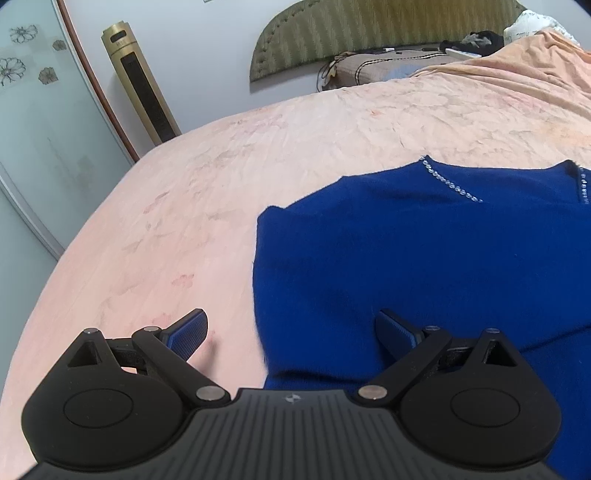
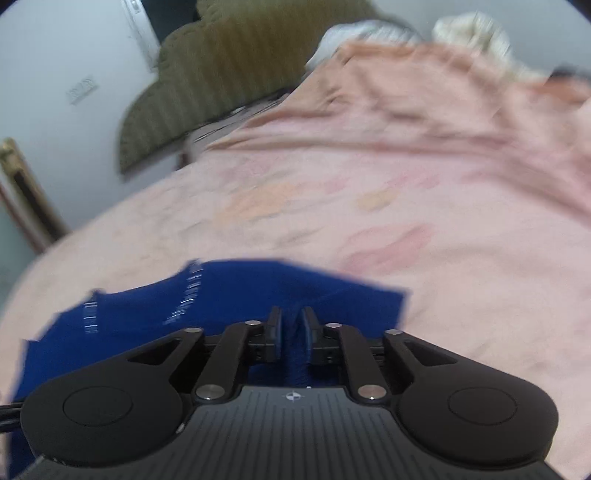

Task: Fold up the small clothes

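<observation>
A royal-blue knit top [image 1: 424, 258] with a beaded neckline [image 1: 448, 184] lies on the pink bedspread [image 1: 221, 192]. My left gripper [image 1: 291, 332] is open, its jaws wide apart over the top's left edge, one finger over the bedspread and one over the blue cloth. In the blurred right wrist view, my right gripper [image 2: 291, 332] is shut on a fold of the blue top [image 2: 229, 295], with cloth pinched between the pads.
A gold tower fan [image 1: 140, 81] stands by the wall at the bed's far left. A green headboard [image 1: 369, 33] and pillows lie at the back. A rumpled orange-pink blanket [image 1: 517, 66] is heaped at the back right. A glass wardrobe door [image 1: 37, 110] is at left.
</observation>
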A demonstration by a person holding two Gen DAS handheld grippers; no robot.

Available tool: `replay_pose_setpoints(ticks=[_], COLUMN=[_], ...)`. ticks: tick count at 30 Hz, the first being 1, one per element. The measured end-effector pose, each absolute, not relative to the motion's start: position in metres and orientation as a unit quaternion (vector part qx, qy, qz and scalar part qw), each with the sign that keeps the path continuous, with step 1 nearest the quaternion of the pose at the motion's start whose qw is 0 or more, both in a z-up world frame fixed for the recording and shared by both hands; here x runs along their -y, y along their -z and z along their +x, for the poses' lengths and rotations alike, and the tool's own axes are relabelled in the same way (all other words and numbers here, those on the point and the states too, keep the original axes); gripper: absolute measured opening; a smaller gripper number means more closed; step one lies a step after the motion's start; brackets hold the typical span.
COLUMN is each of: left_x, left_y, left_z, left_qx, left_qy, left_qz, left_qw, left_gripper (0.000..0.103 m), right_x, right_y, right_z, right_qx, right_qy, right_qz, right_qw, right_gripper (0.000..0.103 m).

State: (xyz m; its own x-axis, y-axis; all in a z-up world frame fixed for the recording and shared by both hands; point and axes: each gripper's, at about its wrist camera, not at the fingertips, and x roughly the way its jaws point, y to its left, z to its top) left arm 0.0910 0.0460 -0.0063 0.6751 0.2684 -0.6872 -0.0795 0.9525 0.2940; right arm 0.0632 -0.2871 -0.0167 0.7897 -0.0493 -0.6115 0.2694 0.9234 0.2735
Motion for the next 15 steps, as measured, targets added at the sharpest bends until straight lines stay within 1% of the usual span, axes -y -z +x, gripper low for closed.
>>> replay_pose_setpoints(ticks=[2, 4, 5, 6, 7, 8, 10, 11, 12, 13, 15], left_x=[-0.045, -0.042, -0.039, -0.037, -0.035, -0.034, -0.035, -0.036, -0.036, -0.036, -0.035], left_y=[0.006, 0.008, 0.01, 0.011, 0.013, 0.013, 0.011, 0.01, 0.009, 0.008, 0.006], left_z=[0.087, 0.083, 0.082, 0.08, 0.078, 0.076, 0.072, 0.07, 0.068, 0.067, 0.065], left_qx=[-0.395, -0.401, -0.401, -0.4, -0.399, -0.399, -0.399, -0.4, -0.4, -0.401, -0.4], left_qy=[-0.083, -0.071, -0.066, -0.065, -0.065, -0.065, -0.061, -0.057, -0.056, -0.056, -0.055], left_qz=[0.116, 0.118, 0.121, 0.125, 0.131, 0.134, 0.132, 0.13, 0.128, 0.126, 0.121], left_qw=[0.907, 0.906, 0.906, 0.905, 0.905, 0.905, 0.905, 0.905, 0.906, 0.906, 0.907], left_gripper=[0.098, 0.099, 0.098, 0.098, 0.098, 0.098, 0.098, 0.098, 0.098, 0.098, 0.099], right_x=[0.282, 0.273, 0.266, 0.259, 0.253, 0.25, 0.249, 0.25, 0.25, 0.248, 0.238], right_y=[0.007, 0.001, 0.001, 0.003, 0.008, 0.014, 0.024, 0.023, 0.02, 0.014, 0.004], right_z=[0.053, 0.048, 0.048, 0.051, 0.055, 0.059, 0.063, 0.061, 0.056, 0.05, 0.038], right_qx=[-0.285, -0.275, -0.285, -0.301, -0.322, -0.34, -0.355, -0.35, -0.34, -0.328, -0.314], right_qy=[0.105, 0.065, 0.032, 0.008, -0.009, -0.013, 0.026, 0.045, 0.051, 0.046, 0.025], right_qz=[0.157, 0.15, 0.144, 0.137, 0.129, 0.123, 0.108, 0.107, 0.113, 0.117, 0.106], right_qw=[0.94, 0.947, 0.947, 0.944, 0.938, 0.932, 0.928, 0.929, 0.932, 0.936, 0.943], right_gripper=[0.022, 0.021, 0.023, 0.026, 0.027, 0.03, 0.03, 0.03, 0.036, 0.038, 0.047])
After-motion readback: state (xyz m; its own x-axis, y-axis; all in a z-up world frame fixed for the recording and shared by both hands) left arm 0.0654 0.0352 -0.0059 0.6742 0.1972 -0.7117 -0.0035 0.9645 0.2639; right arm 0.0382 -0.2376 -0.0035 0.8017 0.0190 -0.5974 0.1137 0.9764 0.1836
